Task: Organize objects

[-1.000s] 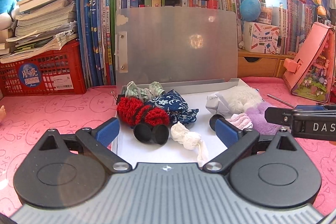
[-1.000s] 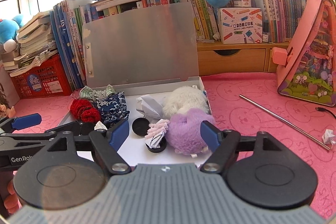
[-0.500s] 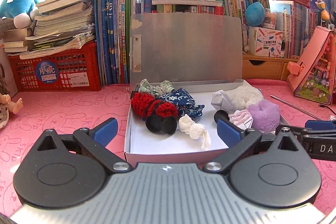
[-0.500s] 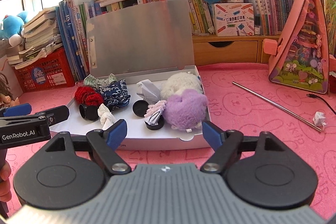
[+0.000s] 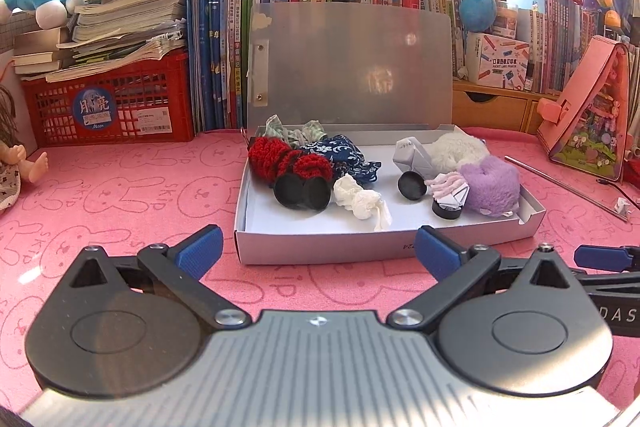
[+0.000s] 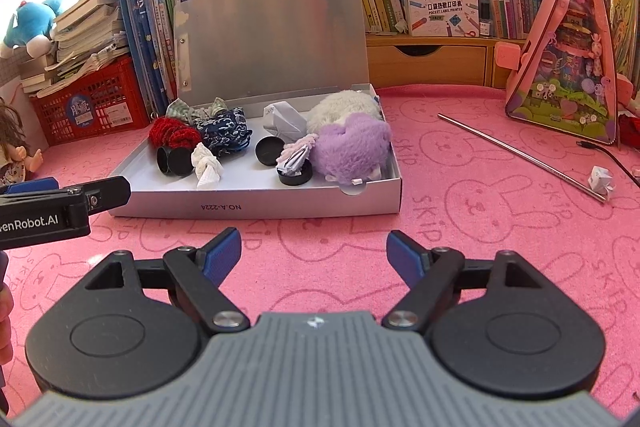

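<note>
A shallow grey box (image 6: 256,205) sits open on the pink worktop (image 6: 460,187), its lid upright at the far side. Inside lie a red knitted scrunchie (image 6: 173,134), black caps (image 6: 269,151) and a purple fluffy ball (image 6: 349,148). Near its front, the left gripper (image 5: 316,253) and right gripper (image 6: 314,257) hover with jaws spread, holding nothing.

pink mat (image 6: 480,227), open box (image 6: 256,205), metal rod (image 6: 520,151)

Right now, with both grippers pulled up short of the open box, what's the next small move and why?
Probably bring the right gripper toward the lid to shut the box: both grippers are open and empty, the left gripper too, and the small items already lie inside.
</note>
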